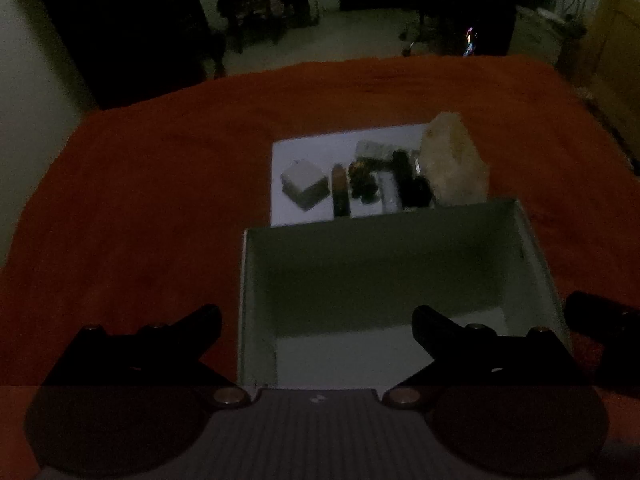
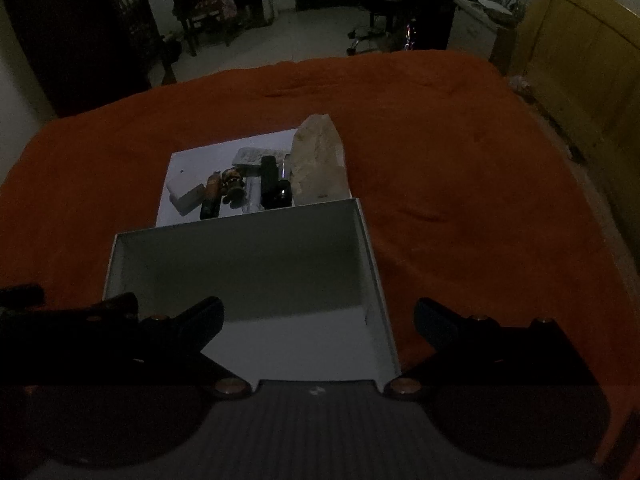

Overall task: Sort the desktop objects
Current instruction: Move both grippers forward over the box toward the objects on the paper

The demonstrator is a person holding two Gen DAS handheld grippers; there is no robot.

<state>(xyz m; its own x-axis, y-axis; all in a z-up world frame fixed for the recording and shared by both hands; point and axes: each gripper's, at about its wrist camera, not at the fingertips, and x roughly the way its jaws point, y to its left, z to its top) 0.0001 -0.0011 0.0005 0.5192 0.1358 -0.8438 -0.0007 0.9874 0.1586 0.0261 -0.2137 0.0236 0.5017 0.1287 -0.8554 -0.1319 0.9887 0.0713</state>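
An open white box (image 1: 532, 248) (image 2: 372, 256) stands empty on the orange cloth, right in front of both grippers. Behind it a white sheet (image 1: 304, 148) (image 2: 188, 160) carries several small objects: a white block (image 1: 304, 184) (image 2: 185, 197), a brown stick (image 1: 340, 190) (image 2: 211, 196), a dark figurine (image 1: 362, 182) (image 2: 233, 186), a black device (image 1: 408, 180) (image 2: 272, 184) and a large pale crystal (image 1: 454, 160) (image 2: 318, 160). My left gripper (image 1: 316, 320) is open and empty over the box's near left corner. My right gripper (image 2: 318, 314) is open and empty over the box's near right part.
The orange cloth (image 1: 140, 200) (image 2: 480, 200) covers the whole table. The right gripper's finger shows at the right edge of the left wrist view (image 1: 600, 320). The left gripper shows at the left of the right wrist view (image 2: 60, 312). A dark room with a chair (image 2: 192, 0) lies beyond.
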